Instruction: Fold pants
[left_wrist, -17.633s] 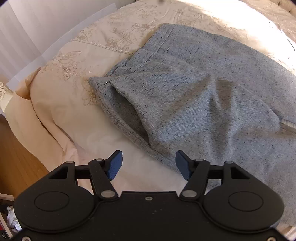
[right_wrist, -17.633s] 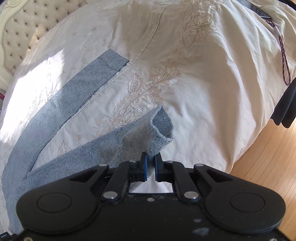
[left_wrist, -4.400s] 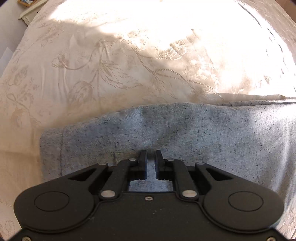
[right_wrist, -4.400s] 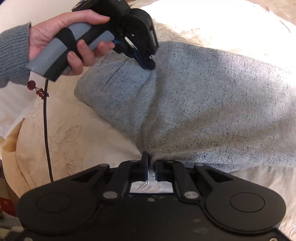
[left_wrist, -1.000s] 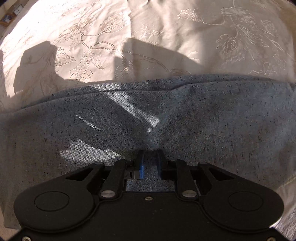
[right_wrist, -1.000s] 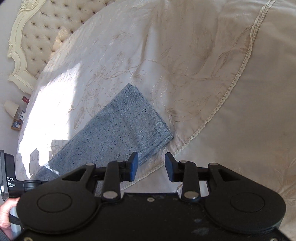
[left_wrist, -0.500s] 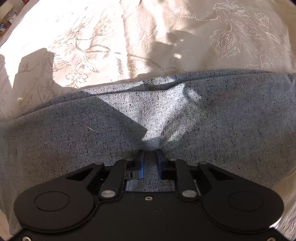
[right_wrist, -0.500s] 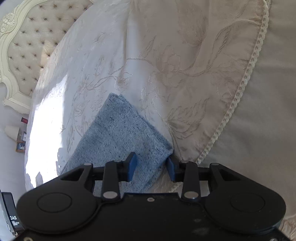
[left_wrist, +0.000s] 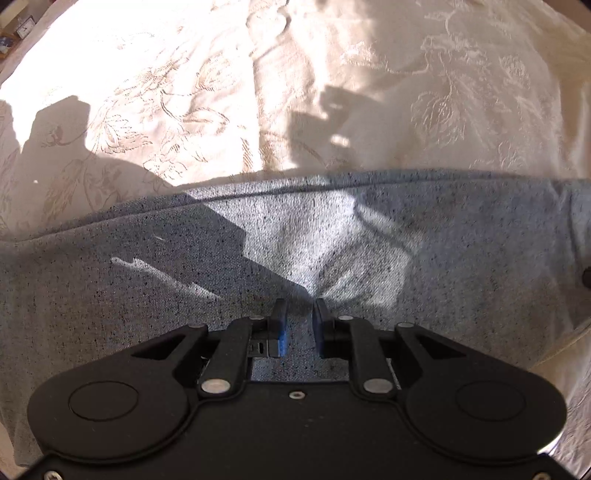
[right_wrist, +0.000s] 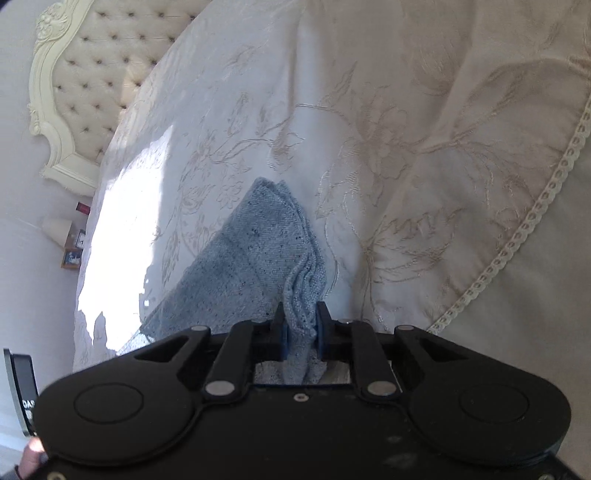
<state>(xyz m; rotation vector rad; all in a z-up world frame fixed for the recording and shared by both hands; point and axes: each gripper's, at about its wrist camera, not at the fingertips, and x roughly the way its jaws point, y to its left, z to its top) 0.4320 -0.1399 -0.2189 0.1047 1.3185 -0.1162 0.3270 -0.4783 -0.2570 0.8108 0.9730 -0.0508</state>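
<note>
The grey flecked pants (left_wrist: 332, 236) lie across the cream bedspread in the left wrist view, layered, with a long folded edge at the far side. My left gripper (left_wrist: 299, 312) is shut on a pinch of that cloth, which puckers toward the jaws. In the right wrist view the pants' leg end (right_wrist: 258, 254) lies as a narrow stacked strip. My right gripper (right_wrist: 300, 314) has its jaws closing on the bunched hem corner, and the cloth is squeezed between the pads.
The embroidered cream bedspread (left_wrist: 443, 92) spreads all round. A lace trim line (right_wrist: 532, 206) crosses at right. A tufted headboard (right_wrist: 96, 59) stands at upper left, with small items on a nightstand (right_wrist: 72, 240). The other handle's end (right_wrist: 20, 391) and a fingertip show at lower left.
My right gripper moved down onto the leg end and its jaws closed from wide apart onto the hem corner. The left gripper kept its pinch, barely shifting.
</note>
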